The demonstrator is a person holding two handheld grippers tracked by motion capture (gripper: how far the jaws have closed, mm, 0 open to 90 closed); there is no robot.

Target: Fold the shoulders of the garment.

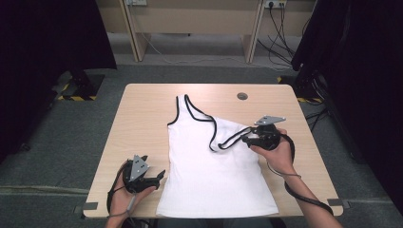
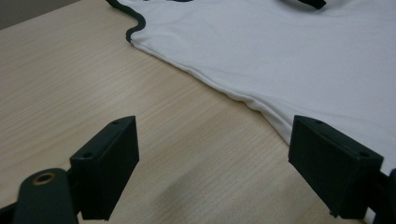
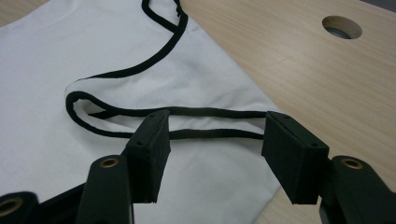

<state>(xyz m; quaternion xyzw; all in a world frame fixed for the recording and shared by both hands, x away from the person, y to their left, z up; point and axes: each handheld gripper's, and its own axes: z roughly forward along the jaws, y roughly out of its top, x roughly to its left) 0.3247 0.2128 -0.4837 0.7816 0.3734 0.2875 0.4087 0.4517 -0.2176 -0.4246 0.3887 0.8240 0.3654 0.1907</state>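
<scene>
A white tank top (image 1: 214, 175) with black trim lies flat on the wooden table (image 1: 142, 109), hem toward the person. Its right strap (image 1: 228, 141) is folded across onto the body, a long black loop (image 3: 140, 112). My right gripper (image 1: 244, 137) hovers at the end of that loop; in the right gripper view its jaws (image 3: 217, 128) stand open with the strap lying between and beyond them, untouched by the pads. My left gripper (image 1: 159, 176) rests low by the shirt's left side edge (image 2: 224, 93), open (image 2: 212, 140) over bare wood.
A round cable hole (image 1: 242, 96) sits in the table's far right part (image 3: 342, 27). Black tape tabs (image 1: 90, 206) mark the front corners. Behind the table stands a wooden desk (image 1: 190, 19) with cables, and dark curtains hang at both sides.
</scene>
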